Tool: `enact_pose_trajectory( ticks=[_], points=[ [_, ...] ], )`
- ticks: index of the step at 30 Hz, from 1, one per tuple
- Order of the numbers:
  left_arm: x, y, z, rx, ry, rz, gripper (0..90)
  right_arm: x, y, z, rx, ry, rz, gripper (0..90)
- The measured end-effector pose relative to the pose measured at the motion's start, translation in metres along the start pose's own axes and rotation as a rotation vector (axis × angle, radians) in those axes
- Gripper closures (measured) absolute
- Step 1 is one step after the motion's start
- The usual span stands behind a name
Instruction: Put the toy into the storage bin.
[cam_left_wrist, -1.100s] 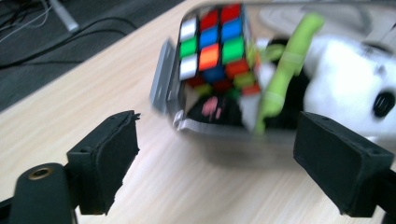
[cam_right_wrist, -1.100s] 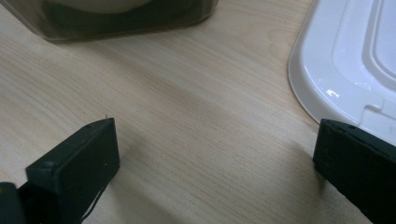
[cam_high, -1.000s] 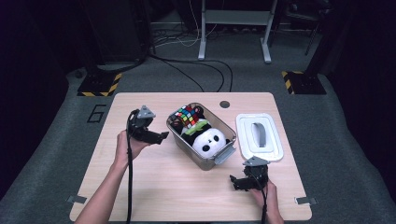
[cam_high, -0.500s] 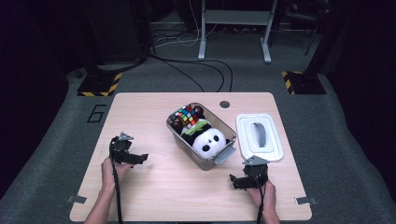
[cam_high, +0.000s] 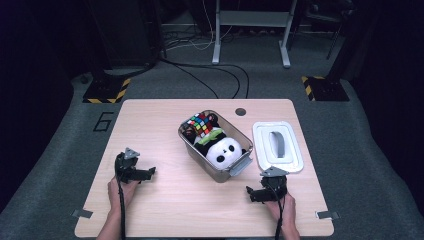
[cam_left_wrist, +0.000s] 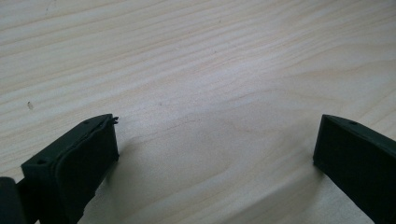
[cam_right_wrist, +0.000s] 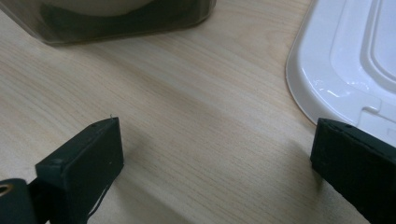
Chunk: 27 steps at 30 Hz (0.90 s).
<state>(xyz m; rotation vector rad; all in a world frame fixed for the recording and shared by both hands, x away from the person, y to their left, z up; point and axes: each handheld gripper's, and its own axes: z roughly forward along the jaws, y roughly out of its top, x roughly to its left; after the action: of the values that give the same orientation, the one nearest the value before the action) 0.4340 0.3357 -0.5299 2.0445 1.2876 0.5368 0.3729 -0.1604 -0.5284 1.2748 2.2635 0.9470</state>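
A clear plastic bin (cam_high: 239, 167) stands in the middle of the wooden table (cam_high: 165, 210). It holds a panda plush (cam_high: 225, 152), a colourful puzzle cube (cam_high: 200, 124) and a brown item I cannot make out. Its white lid (cam_high: 277, 147) lies flat to the right. My left gripper (cam_high: 149, 173) rests low on the table's left part, jaws pointing toward the bin; they have just opened wider, and bare wood lies between them (cam_left_wrist: 215, 140). My right gripper (cam_high: 251, 193) rests open near the front right, just below the bin (cam_right_wrist: 116, 23) and the lid (cam_right_wrist: 336, 60), holding nothing.
A small round hole (cam_high: 240, 111) sits near the table's far edge. Bare wood stretches between the two grippers along the front. Cables and yellow-black striped stand feet (cam_high: 106, 90) lie on the grey floor behind the table.
My left gripper has come down from beside the bin's left rim to the table's left front. The right gripper has stayed where it was.
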Motion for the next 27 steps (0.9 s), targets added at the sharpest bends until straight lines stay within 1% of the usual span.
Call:
enact_pose_trajectory(
  ticks=[1,2,6,7,8,9,10,11,12,13,14,15,18,20,23,25,26,27],
  points=[
    [0.000,0.000,0.000,0.009,-0.005,0.005,0.0,-0.001,0.001,0.000,0.005,0.000,-0.010,1.6],
    [0.000,0.000,0.001,-0.005,-0.003,-0.001,0.0,-0.001,0.001,0.000,0.005,-0.001,-0.010,1.7],
    [-0.001,0.000,0.001,-0.007,-0.002,-0.002,0.0,-0.002,0.002,-0.003,0.003,0.009,0.005,1.6],
    [-0.001,0.000,0.001,-0.006,-0.002,-0.001,0.0,-0.002,0.002,-0.006,0.000,0.008,0.007,1.4],
    [0.000,0.000,0.001,-0.003,-0.004,-0.001,0.0,-0.003,0.004,-0.008,-0.001,-0.001,-0.006,1.4],
    [0.000,0.000,0.001,-0.002,-0.004,-0.002,0.0,-0.004,0.006,-0.012,-0.008,0.002,0.001,1.4],
    [0.000,0.001,0.001,0.000,-0.004,0.002,0.0,-0.005,0.007,-0.014,-0.014,0.001,-0.006,1.4],
    [0.000,0.001,0.001,0.000,-0.004,0.002,0.0,-0.007,0.009,-0.017,-0.013,-0.005,-0.001,1.3],
    [0.000,0.001,0.001,0.000,-0.004,0.002,0.0,-0.008,0.011,-0.020,-0.017,-0.006,-0.006,1.3],
    [0.000,0.001,0.001,-0.004,-0.003,-0.004,0.0,-0.010,0.014,-0.023,-0.021,-0.013,0.001,1.0],
    [0.000,0.001,0.001,-0.004,-0.003,-0.004,0.0,-0.013,0.016,-0.025,-0.025,-0.013,-0.005,0.9],
    [0.000,0.001,0.001,0.000,-0.003,0.001,0.0,-0.014,0.017,-0.027,-0.024,-0.015,0.001,0.8],
    [0.000,0.001,0.001,-0.001,0.001,-0.001,0.0,-0.020,0.023,-0.029,-0.017,-0.027,0.000,0.4],
    [0.000,0.001,0.001,0.001,0.000,0.001,0.0,-0.025,0.027,-0.029,-0.020,-0.034,0.010,0.4],
    [0.000,0.001,0.002,-0.005,0.004,-0.007,0.0,-0.035,0.035,-0.030,-0.027,-0.051,0.028,0.4],
    [0.000,0.001,0.002,-0.001,0.004,-0.004,0.0,-0.042,0.043,-0.030,-0.028,-0.062,0.039,0.5],
    [0.000,0.001,0.002,-0.008,0.005,-0.008,0.0,-0.045,0.046,-0.029,-0.030,-0.067,0.041,0.4],
    [0.000,0.001,0.002,-0.006,0.003,-0.010,0.0,-0.050,0.053,-0.028,-0.022,-0.076,0.054,0.3]
  ],
)
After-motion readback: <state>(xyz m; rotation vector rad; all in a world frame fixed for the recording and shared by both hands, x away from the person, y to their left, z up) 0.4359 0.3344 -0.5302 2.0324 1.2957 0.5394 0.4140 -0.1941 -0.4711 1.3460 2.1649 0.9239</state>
